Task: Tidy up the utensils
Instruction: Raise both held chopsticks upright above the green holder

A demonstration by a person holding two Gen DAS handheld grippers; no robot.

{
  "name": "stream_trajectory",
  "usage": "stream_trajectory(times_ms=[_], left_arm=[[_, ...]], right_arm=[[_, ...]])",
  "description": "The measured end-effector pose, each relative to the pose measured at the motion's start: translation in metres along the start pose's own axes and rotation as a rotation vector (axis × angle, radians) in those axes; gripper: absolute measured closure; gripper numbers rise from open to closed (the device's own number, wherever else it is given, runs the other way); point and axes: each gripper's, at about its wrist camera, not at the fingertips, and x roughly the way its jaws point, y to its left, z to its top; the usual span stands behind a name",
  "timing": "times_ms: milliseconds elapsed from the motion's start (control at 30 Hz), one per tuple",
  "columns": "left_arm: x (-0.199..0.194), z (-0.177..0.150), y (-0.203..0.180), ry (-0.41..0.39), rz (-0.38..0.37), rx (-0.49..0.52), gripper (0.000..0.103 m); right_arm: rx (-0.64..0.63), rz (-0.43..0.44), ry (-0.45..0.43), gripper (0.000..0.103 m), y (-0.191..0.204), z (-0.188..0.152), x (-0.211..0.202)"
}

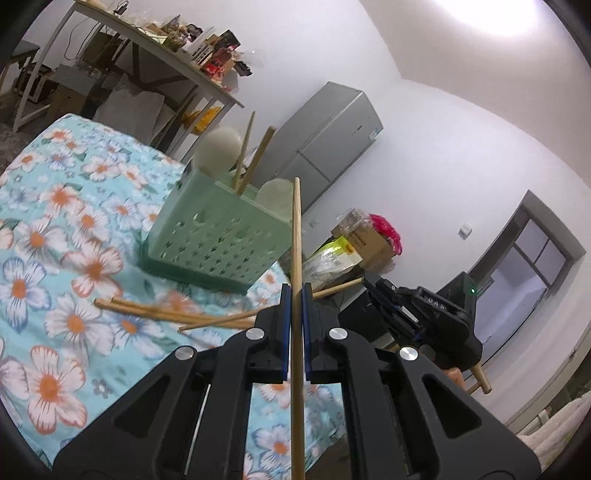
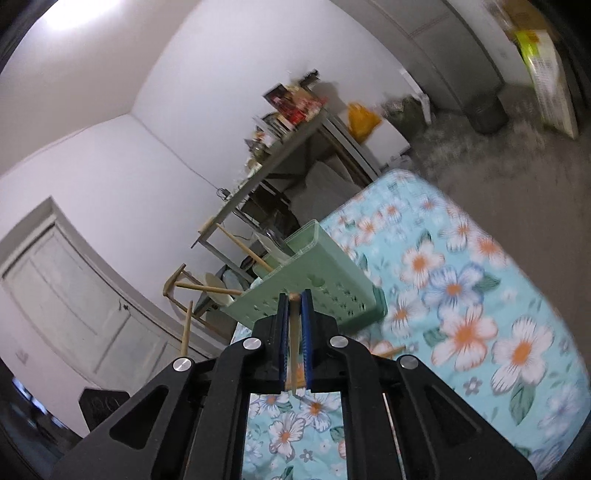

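Left gripper (image 1: 295, 295) clamped on thin light-wood chopstick (image 1: 296, 236), long axis approx 12–6 o'clock through jaws. Pale green perforated plastic utensil basket (image 1: 218, 236) at 11 o'clock, near, not touching; already holds 2 chopsticks + 2 whitish round-headed utensils. Right gripper (image 2: 294, 306) pinching another wood stick (image 2: 294, 332), basket dead ahead at 12. More chopsticks loose on floral turquoise tablecloth (image 1: 55, 206).

Plain white walls (image 1: 424, 122) close the room under a bright ceiling light (image 1: 491, 14). A tall grey refrigerator (image 1: 328, 140) stands against the far wall, beside a long white-framed side table (image 1: 162, 62) crowded with boxes and packets. A dark-framed window (image 1: 532, 254) sits to the right. Grey carpet (image 2: 480, 155) covers the floor, and a white panelled door (image 2: 74, 291) is shut.
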Motion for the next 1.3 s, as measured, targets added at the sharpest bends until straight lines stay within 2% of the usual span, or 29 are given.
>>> stream_trajectory(times_ms=[200,400,500,667,900,1100,1300], left_arm=[[0.009,0.016,-0.015,-0.022,-0.008,0.040,0.098],[0.010,0.026,-0.028,-0.080,0.004,0.083,0.098],[0.007,0.039,-0.039,-0.143,-0.003,0.112,0.099],[0.010,0.072,-0.064,-0.294,0.015,0.224,0.098],[0.044,0.114,-0.060,-0.378,-0.005,0.199,0.098],[0.090,0.148,-0.044,-0.437,0.117,0.166,0.098],[0.126,0.153,-0.040,-0.466,0.269,0.195,0.098]], right_arm=[[-0.097,0.007,-0.058,0.096,0.022,0.010,-0.020],[-0.185,0.006,-0.118,0.096,0.041,0.023,-0.037],[-0.202,-0.007,-0.127,0.096,0.042,0.024,-0.039],[-0.191,-0.012,-0.114,0.096,0.037,0.019,-0.041],[-0.161,-0.034,-0.117,0.096,0.021,0.021,-0.049],[-0.129,-0.040,-0.113,0.096,0.006,0.024,-0.047],[-0.104,-0.049,-0.108,0.096,-0.007,0.027,-0.045]])
